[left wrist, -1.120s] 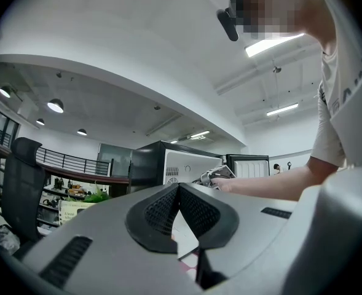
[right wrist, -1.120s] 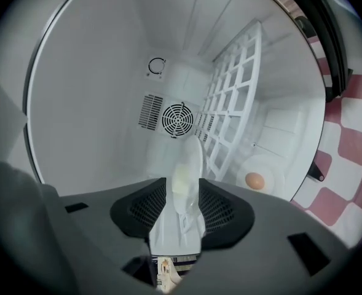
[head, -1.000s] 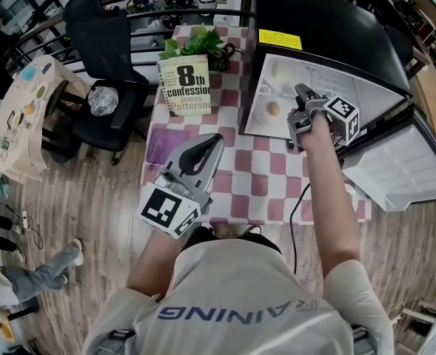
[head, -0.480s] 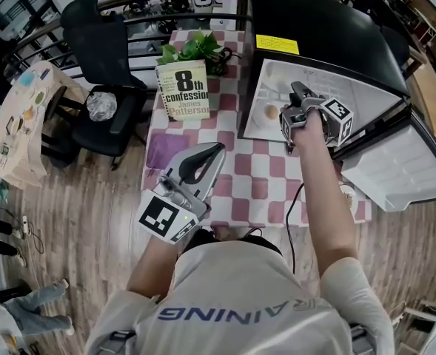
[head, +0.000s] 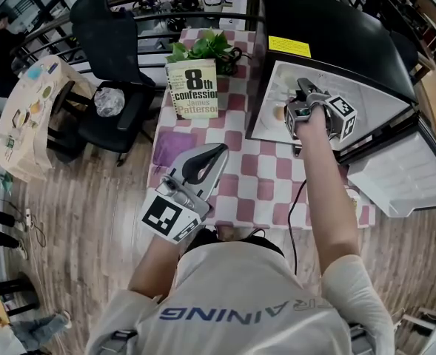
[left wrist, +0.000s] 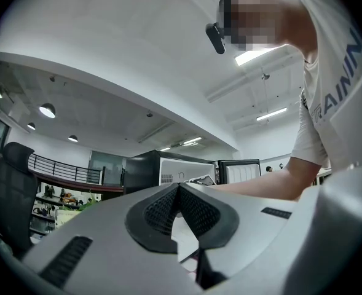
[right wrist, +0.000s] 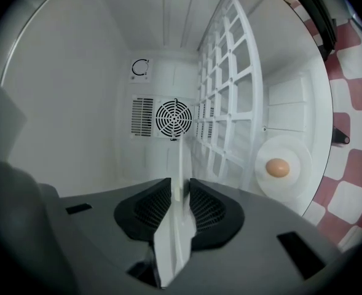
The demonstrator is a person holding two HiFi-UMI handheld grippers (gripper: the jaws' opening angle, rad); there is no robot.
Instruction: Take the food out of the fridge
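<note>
A black mini fridge (head: 336,35) stands open on the checked table. On its floor lies an egg (right wrist: 278,167) on a white plate (right wrist: 294,189); the head view shows that egg (head: 280,112) just left of my right gripper (head: 300,89). My right gripper (right wrist: 181,189) reaches into the fridge, rolled onto its side. Its jaws have just been closing, and their pads now press on the thin rim of another white plate (right wrist: 171,244), seen edge-on above the shelf. What lies on that plate is hidden. My left gripper (head: 219,149) hovers over the table's near left, shut and empty (left wrist: 178,188).
A white wire shelf (right wrist: 230,91) divides the fridge; a fan grille (right wrist: 173,118) sits on its back wall. The fridge door (head: 403,176) hangs open to the right. A book (head: 194,87) and a plant (head: 214,46) stand at the table's far end, beside a black chair (head: 106,43).
My right gripper has edged a little deeper into the fridge, nearer the egg, and rolled. The left gripper has kept its place.
</note>
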